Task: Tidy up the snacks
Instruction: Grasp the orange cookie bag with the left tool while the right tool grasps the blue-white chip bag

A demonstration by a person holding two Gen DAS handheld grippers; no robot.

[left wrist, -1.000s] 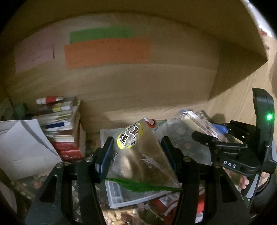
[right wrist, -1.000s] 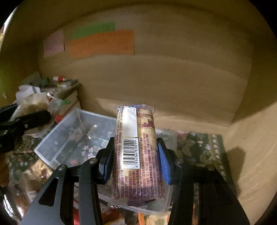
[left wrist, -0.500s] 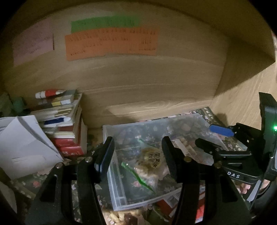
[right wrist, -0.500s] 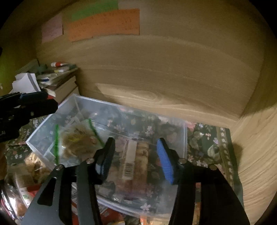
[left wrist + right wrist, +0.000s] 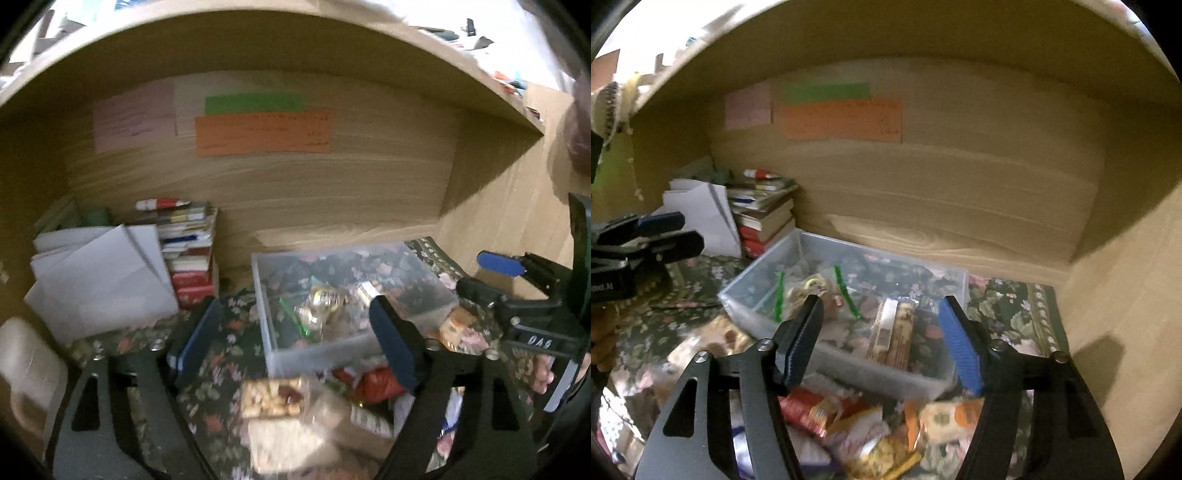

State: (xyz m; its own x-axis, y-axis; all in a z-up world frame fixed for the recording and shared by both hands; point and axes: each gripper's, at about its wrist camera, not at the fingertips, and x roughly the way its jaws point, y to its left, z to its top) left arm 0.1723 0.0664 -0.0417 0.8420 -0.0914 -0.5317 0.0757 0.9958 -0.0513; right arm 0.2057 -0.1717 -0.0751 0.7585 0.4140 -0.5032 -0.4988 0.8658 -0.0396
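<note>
A clear plastic bin [image 5: 266, 314] [image 5: 757, 275] stands on the floral cloth in the wooden alcove. In it lie a clear zip bag with a green seal [image 5: 317, 306] [image 5: 812, 291] and a long brown biscuit pack [image 5: 894, 332] [image 5: 369, 290]. My left gripper [image 5: 295, 336] [image 5: 685, 232] hovers short of the bin, its jaws opening with nothing gripped. My right gripper [image 5: 880, 306] [image 5: 480, 275] hangs just before the bin's near wall. Its jaws are opening too, and no pad touches a snack. Loose snack packets [image 5: 273, 398] [image 5: 820, 410] are piled in front of the bin, below both grippers.
A stack of books [image 5: 192, 258] [image 5: 764, 214] and folded white paper [image 5: 99, 280] fill the back left corner. Pink, green and orange notes [image 5: 262, 133] are stuck on the back wall. A wooden side wall [image 5: 1126, 295] closes the right.
The left gripper let go of the zip bag and the right let go of the biscuit pack; both now lie in the bin. Both grippers pulled back and opened wider.
</note>
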